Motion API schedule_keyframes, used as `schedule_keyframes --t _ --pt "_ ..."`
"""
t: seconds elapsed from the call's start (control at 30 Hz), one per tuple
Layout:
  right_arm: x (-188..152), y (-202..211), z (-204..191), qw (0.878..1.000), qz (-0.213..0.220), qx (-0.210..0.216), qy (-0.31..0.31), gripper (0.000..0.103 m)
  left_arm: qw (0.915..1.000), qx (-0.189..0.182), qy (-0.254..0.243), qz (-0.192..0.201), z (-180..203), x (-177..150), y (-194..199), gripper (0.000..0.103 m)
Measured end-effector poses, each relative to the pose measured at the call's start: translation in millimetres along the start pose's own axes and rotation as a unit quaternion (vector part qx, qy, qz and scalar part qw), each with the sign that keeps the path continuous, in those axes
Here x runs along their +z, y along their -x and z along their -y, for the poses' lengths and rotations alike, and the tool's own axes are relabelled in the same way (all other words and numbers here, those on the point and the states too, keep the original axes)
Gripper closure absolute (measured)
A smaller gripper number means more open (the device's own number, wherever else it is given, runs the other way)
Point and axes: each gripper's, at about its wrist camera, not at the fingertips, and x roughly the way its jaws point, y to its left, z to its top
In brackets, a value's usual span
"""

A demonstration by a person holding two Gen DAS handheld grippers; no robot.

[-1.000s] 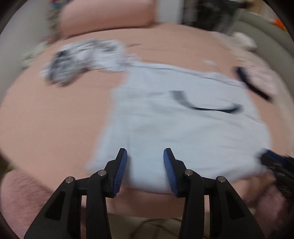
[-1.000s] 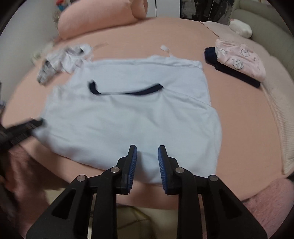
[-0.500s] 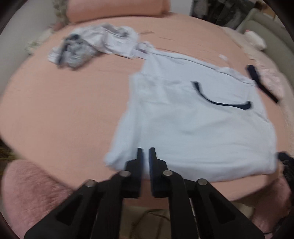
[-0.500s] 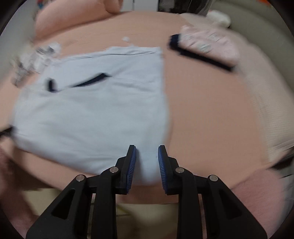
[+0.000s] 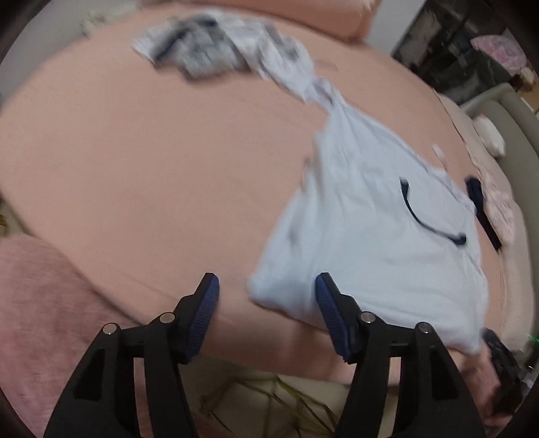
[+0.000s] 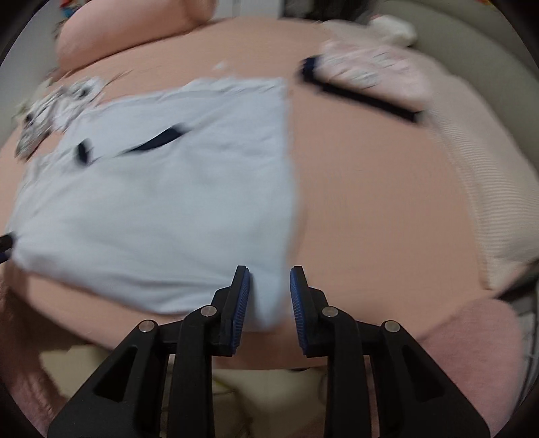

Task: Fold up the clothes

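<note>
A light blue shirt [image 5: 370, 242] with a dark navy collar lies flat on the pink bed [image 5: 151, 168]. My left gripper [image 5: 266, 288] is open wide, and the shirt's near left corner lies between its fingers. In the right wrist view the same shirt [image 6: 168, 202] fills the left half. The right gripper [image 6: 270, 278] is open over its near right corner, with cloth showing in the gap between the blue pads [image 6: 242, 303]. Both views are blurred by motion.
A crumpled grey and white patterned garment [image 5: 219, 43] lies at the far left of the bed. A folded pink and navy stack [image 6: 363, 70] sits far right, a pink pillow [image 6: 134, 30] at the back, and a cream blanket [image 6: 471, 185] along the right edge.
My left gripper shut half a second ago and now stands wide open, shifted left to the shirt's corner. The right gripper slid right to the other near corner with its gap unchanged.
</note>
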Motion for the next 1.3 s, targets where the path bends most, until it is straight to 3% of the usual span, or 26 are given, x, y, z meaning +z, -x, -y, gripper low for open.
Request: schedule_keyframes --t 0.1,0.2,0.33,0.4,0.47,0.6,0.67,0.77,0.83,0.93,1.03,1.1,1.2,1.3 --pt "2.7 3.5 9.0 0.999 0.012 0.033 -0.016 0.078 0.9982 -0.059 -0.01 0.006 7.6 5.4 1.0 0.045" --pt "6.3 0.0 -4.5 0.997 -0.007 0.08 0.01 0.078 0.9952 -0.073 -0.065 0.004 35.2 11.5 -4.3 0.046" --pt "33.9 6.6 -12.8 0.994 -0.016 0.099 0.036 0.078 0.9843 -0.122 -0.128 0.009 72.5 41.9 -13.9 0.046" --pt "53.1 11.2 -19.4 0.994 -0.006 0.1 0.052 0.077 0.9779 -0.148 -0.148 -0.004 89.6 57.3 -32.5 0.054" --pt "72.1 2.7 -24.1 0.993 -0.005 0.106 0.046 0.077 0.971 -0.181 -0.154 -0.027 100.0 66.6 -53.1 0.054" --pt "94.1 -41.6 -40.2 0.979 -0.036 0.2 0.014 0.077 0.9743 -0.15 -0.161 -0.048 105.2 73.1 -85.6 0.056" --pt "89.6 -58.9 -52.4 0.978 -0.053 0.2 0.021 0.078 0.9791 -0.119 -0.161 -0.035 96.1 79.0 -88.8 0.062" --pt "83.6 -68.2 -51.4 0.987 -0.031 0.155 0.038 0.084 0.9864 -0.068 -0.148 0.024 70.1 94.3 -76.8 0.068" --pt "86.4 -61.4 -45.0 0.991 -0.004 0.131 0.039 0.078 0.9876 -0.065 -0.127 0.065 49.0 102.6 -61.6 0.069" --pt "93.5 -39.1 -51.4 0.978 0.032 0.2 0.048 0.078 0.986 -0.074 -0.134 0.067 40.0 104.2 -58.2 0.069" --pt "102.8 -17.9 -97.2 0.965 0.039 0.239 0.095 0.078 0.986 -0.063 -0.144 0.055 39.8 102.0 -66.4 0.069" --pt "106.9 -15.6 -135.9 0.958 0.029 0.254 0.128 0.078 0.9868 -0.049 -0.147 0.046 40.9 100.5 -74.9 0.069" --pt "110.0 -26.8 -186.1 0.948 0.009 0.271 0.167 0.079 0.9864 -0.066 -0.147 0.035 34.6 102.3 -76.9 0.069" --pt "112.2 -50.7 -220.0 0.949 -0.02 0.259 0.181 0.078 0.9856 -0.082 -0.146 0.024 28.3 104.1 -79.0 0.069"
